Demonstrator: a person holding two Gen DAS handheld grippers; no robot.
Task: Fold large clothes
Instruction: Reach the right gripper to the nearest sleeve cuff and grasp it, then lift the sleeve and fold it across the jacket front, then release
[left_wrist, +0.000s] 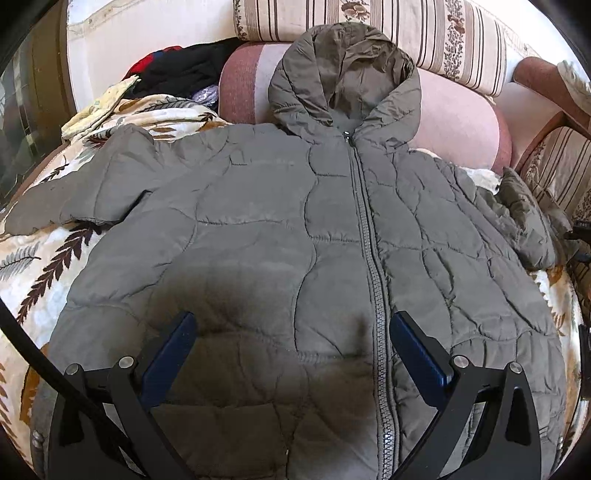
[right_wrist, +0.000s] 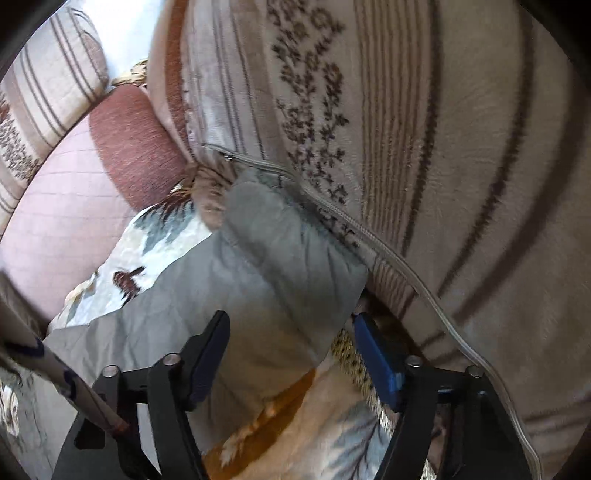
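— Jacket? Spread face-up on leaf-print blanket, zipped, likely flattened for folding.
— Axis? Hood toward far cushions, hem nearest; long axis along zipper.
— Left gripper? Released, hovering over hem, gripping nothing.
— Right gripper? Spread wide around sleeve end beside striped cushion; not clenched.
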